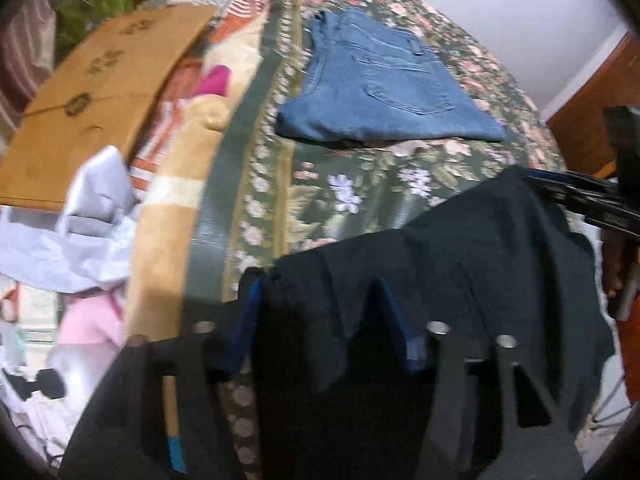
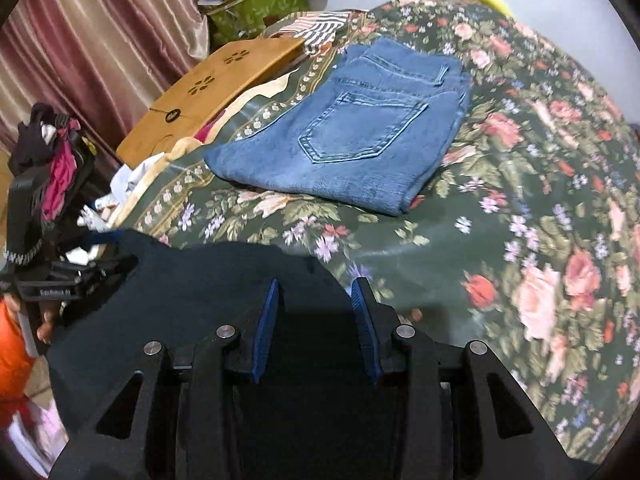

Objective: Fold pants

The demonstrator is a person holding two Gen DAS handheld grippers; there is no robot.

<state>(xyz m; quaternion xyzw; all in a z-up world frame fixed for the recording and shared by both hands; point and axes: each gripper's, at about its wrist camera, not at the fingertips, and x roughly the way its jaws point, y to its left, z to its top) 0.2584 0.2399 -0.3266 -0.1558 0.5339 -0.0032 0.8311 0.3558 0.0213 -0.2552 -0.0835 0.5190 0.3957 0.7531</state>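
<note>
Dark pants point(image 1: 460, 264) hang spread between my two grippers over the near edge of a bed. My left gripper point(image 1: 320, 292) has its blue pads on either side of a bunch of this dark cloth and looks shut on it. In the right wrist view my right gripper point(image 2: 316, 284) likewise has the dark pants point(image 2: 192, 292) filling the gap between its pads. Each gripper also shows in the other's view at a corner of the cloth: the right gripper point(image 1: 568, 192) and the left gripper point(image 2: 80, 276). Folded blue jeans point(image 1: 380, 88) point(image 2: 352, 132) lie flat farther up the bed.
The bed has a green floral cover point(image 1: 360, 184) point(image 2: 520, 200). A wooden board point(image 1: 100, 92) point(image 2: 208, 92) lies along its left side, beside loose white and pink clothes point(image 1: 88, 220). A striped curtain point(image 2: 100, 40) and a cluttered green box point(image 2: 256, 4) stand behind. An orange sleeve point(image 2: 12, 352) shows at left.
</note>
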